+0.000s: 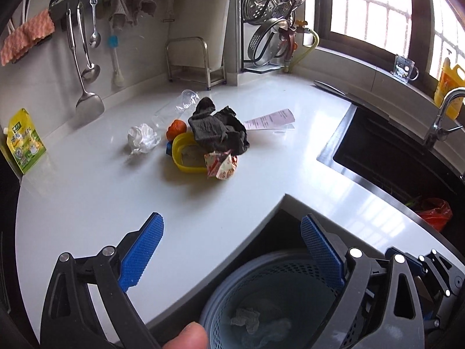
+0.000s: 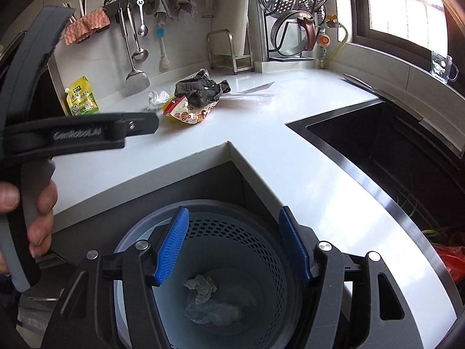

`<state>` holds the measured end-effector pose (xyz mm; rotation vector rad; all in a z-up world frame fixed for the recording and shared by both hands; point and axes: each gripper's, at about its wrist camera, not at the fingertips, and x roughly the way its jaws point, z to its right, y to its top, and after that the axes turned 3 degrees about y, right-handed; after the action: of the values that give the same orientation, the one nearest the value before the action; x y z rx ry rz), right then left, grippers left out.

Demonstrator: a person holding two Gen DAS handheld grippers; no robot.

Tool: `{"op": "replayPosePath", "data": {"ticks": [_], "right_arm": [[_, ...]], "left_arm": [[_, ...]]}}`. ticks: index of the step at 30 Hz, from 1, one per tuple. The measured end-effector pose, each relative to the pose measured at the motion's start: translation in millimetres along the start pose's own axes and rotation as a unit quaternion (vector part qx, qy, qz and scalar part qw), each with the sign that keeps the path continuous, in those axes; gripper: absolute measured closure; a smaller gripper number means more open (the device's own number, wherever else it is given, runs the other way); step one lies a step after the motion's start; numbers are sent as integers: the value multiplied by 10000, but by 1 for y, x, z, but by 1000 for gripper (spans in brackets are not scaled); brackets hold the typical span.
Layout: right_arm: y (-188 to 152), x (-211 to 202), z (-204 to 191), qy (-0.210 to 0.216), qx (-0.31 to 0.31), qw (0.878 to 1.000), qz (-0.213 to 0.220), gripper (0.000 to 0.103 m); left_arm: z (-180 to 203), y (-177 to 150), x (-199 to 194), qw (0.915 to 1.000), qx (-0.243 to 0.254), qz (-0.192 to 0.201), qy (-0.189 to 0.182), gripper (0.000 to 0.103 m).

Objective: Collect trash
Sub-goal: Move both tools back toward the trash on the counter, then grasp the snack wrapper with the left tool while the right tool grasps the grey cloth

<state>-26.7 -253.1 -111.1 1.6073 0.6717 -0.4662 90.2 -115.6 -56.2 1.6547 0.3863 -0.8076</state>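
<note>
A pile of trash lies on the white counter [image 1: 87, 192]: a dark crumpled rag [image 1: 218, 129], a crumpled snack wrapper [image 1: 222, 164], a yellow container [image 1: 181, 152], an orange piece [image 1: 176, 128], a white plastic wad [image 1: 143, 138], a clear bottle [image 1: 177, 107] and a paper slip [image 1: 268, 120]. A perforated blue bin [image 2: 232, 261] stands below the counter's notch and holds crumpled paper [image 2: 200, 288]. My left gripper [image 1: 232, 257] is open and empty over the counter edge. My right gripper [image 2: 234, 245] is open and empty above the bin. The rag [image 2: 200, 90] and the wrapper [image 2: 189, 112] also show in the right wrist view.
A dark sink [image 1: 392, 157] with a faucet [image 1: 444, 113] lies to the right, with a red bag [image 1: 434, 212] in it. Utensils [image 1: 84, 58] hang on the back wall. A yellow-green pouch [image 1: 24, 142] leans at the left. A metal rack [image 1: 191, 61] and steamer lids [image 1: 276, 5] stand behind.
</note>
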Motion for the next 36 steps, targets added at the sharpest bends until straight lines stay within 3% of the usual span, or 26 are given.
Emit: {"op": "replayPosePath", "data": {"ticks": [2, 7, 13, 20, 22, 24, 26, 27, 36], "right_arm": [[0, 1, 3, -31, 12, 10000, -12, 41], [3, 3, 14, -121, 52, 9999, -31, 41], [18, 16, 24, -122, 86, 9999, -9, 41], [60, 37, 28, -32, 10, 9998, 185, 41], [73, 45, 33, 0, 53, 9997, 223, 41], [84, 50, 36, -7, 70, 9996, 267, 41], [91, 52, 37, 21, 82, 9994, 324, 41], [93, 53, 36, 33, 81, 9994, 345, 41], [105, 76, 29, 326, 143, 9990, 270, 40]], "left_arm": [[-2, 11, 16, 10000, -46, 15, 25, 10], [-6, 31, 54, 9997, -152, -174, 80, 23], [-5, 36, 75, 9995, -110, -253, 162, 23], [-8, 38, 88, 9990, -88, -330, 291, 24], [-9, 38, 92, 9988, -76, -369, 298, 30], [-8, 38, 97, 9984, -30, -454, 331, 49], [-9, 38, 100, 9984, -34, -481, 309, 59], [-9, 38, 100, 9985, -45, -464, 288, 71], [-23, 38, 73, 9995, -242, -159, 108, 78]]}}
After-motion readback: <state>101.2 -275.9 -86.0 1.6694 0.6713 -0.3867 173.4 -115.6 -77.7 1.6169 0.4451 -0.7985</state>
